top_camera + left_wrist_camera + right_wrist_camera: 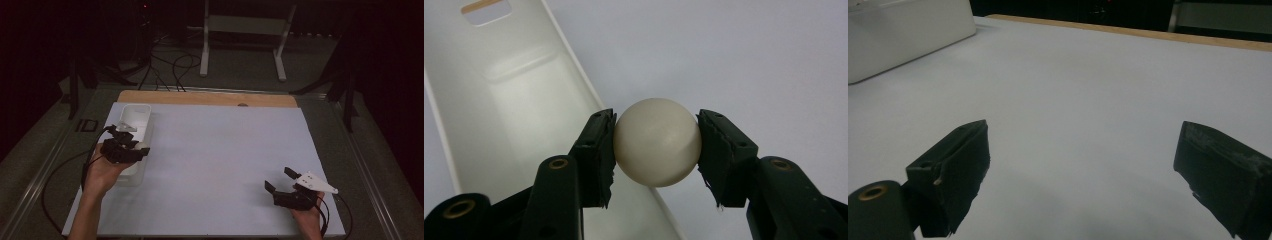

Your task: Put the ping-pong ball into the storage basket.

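A cream-white ball (657, 142) is pinched between the two black pads of my left gripper (656, 150), which is shut on it. The ball hangs right over the long right rim of a white rectangular bin (514, 100). From above, the left gripper (134, 148) sits over the near half of that bin (136, 113) at the table's left side, and the ball (142, 146) peeks out as a pale spot. My right gripper (280, 179) rests near the front right of the white table top (225, 150), its jaws wide apart with nothing between them (1083, 175).
The bin's side (903, 35) shows far off at the upper left of the right gripper view. A wooden strip (205, 97) runs along the table's far edge. Cables (172, 65) and a white stand (245, 30) lie on the floor beyond.
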The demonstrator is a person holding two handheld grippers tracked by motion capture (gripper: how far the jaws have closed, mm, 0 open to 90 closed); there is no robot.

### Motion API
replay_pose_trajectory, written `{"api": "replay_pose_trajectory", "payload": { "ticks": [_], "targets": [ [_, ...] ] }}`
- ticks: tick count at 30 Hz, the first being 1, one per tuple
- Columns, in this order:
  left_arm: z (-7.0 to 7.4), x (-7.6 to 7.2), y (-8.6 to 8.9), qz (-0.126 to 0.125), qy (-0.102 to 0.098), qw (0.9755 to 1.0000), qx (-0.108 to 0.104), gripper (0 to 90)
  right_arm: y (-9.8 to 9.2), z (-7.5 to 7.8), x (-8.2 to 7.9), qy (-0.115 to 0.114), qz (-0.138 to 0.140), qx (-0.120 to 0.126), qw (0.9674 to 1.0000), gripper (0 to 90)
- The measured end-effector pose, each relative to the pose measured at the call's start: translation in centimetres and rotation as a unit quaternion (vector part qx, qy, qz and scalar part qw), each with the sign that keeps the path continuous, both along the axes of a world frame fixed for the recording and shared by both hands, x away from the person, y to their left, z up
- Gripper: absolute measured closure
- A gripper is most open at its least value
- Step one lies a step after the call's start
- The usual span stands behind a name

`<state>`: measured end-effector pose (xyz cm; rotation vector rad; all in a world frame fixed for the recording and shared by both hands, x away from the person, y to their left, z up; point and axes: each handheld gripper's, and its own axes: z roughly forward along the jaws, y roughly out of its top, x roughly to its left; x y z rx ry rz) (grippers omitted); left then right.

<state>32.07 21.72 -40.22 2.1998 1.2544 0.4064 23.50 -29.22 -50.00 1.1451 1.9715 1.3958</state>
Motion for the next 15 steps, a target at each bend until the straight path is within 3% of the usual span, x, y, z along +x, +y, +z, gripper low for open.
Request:
{"api": "replay_pose_trajectory", "payload": {
  "ticks": [15],
  "targets": [
    [-0.04, 0.03, 0.95, 0.008, 0.001, 1.0000, 0.003, 51.4, 0.03, -0.01, 0.01, 0.000, 0.000, -0.001, 1.0000, 7.3]
  ]
}}
